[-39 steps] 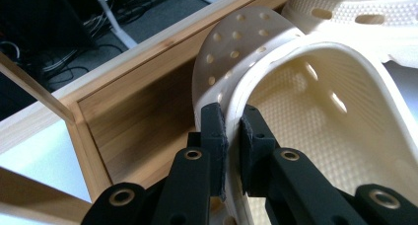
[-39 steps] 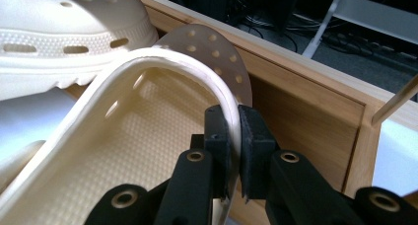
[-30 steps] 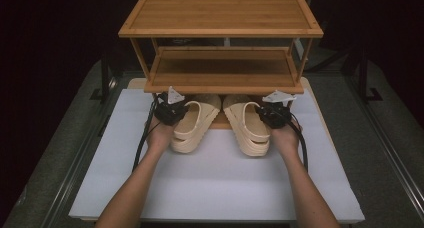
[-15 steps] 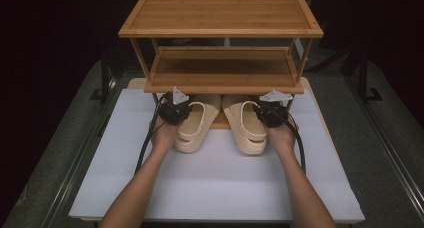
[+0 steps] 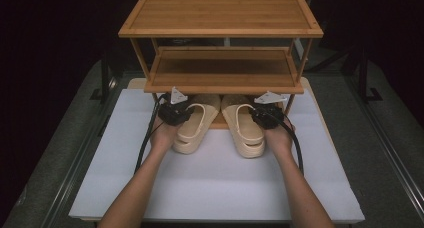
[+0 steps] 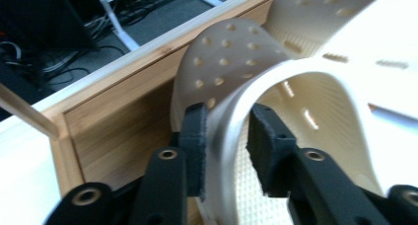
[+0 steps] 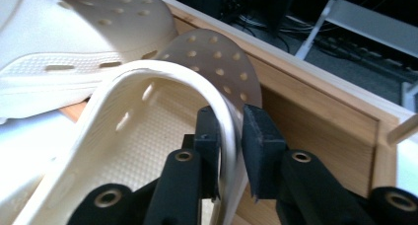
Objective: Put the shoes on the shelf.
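Two cream perforated foam clogs (image 5: 192, 125) (image 5: 245, 127) lie toes-in under the bamboo two-tier rack (image 5: 220, 48) on the white table (image 5: 220, 188). The gripper views reveal what the high view hides: the left gripper (image 6: 227, 136) and right gripper (image 7: 230, 136) fingers, just opening, loosely straddle each clog's side wall, gaps visible.

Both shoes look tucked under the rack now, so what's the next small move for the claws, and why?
Probably draw both claws straight back off the rims. The left claw and right claw have just been opening, each with a gap showing beside its rim. The left shoe and right shoe lie toes-in on the bottom shelf of the rack.
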Demonstrator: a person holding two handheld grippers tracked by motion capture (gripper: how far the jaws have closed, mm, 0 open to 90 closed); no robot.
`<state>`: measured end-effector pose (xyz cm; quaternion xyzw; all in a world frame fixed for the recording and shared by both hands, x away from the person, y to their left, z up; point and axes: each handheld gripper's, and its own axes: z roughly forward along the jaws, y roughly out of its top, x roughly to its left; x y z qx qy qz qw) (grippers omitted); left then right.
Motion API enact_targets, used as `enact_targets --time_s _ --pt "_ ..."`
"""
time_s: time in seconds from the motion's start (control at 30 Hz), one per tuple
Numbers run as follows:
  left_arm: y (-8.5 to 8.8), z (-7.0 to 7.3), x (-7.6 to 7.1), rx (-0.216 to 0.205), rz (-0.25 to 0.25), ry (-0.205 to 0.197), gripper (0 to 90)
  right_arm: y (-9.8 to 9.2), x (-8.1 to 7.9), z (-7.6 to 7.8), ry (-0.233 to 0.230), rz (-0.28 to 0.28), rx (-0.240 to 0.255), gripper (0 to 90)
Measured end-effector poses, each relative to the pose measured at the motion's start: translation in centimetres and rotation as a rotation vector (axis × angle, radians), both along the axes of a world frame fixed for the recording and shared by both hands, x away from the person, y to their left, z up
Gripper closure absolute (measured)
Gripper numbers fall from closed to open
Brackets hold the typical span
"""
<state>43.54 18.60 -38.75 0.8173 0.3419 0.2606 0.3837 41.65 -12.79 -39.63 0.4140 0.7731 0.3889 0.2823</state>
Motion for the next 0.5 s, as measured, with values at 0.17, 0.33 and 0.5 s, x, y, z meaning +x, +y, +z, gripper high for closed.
enact_targets --time_s 0.17,0.33,0.5 --pt "0.3 0.3 -0.3 -0.011 -0.025 0.032 55.7 -0.1 -0.2 0.1 0.029 0.024 0.027 69.9" --pt "1.2 1.3 -0.9 -0.046 -0.054 0.064 44.3 -0.8 -0.6 0.7 0.06 0.046 0.071 54.3" --pt "2.3 2.2 -1.7 -0.076 -0.095 0.11 32.5 -1.6 -1.4 1.4 0.082 0.074 0.105 42.5"
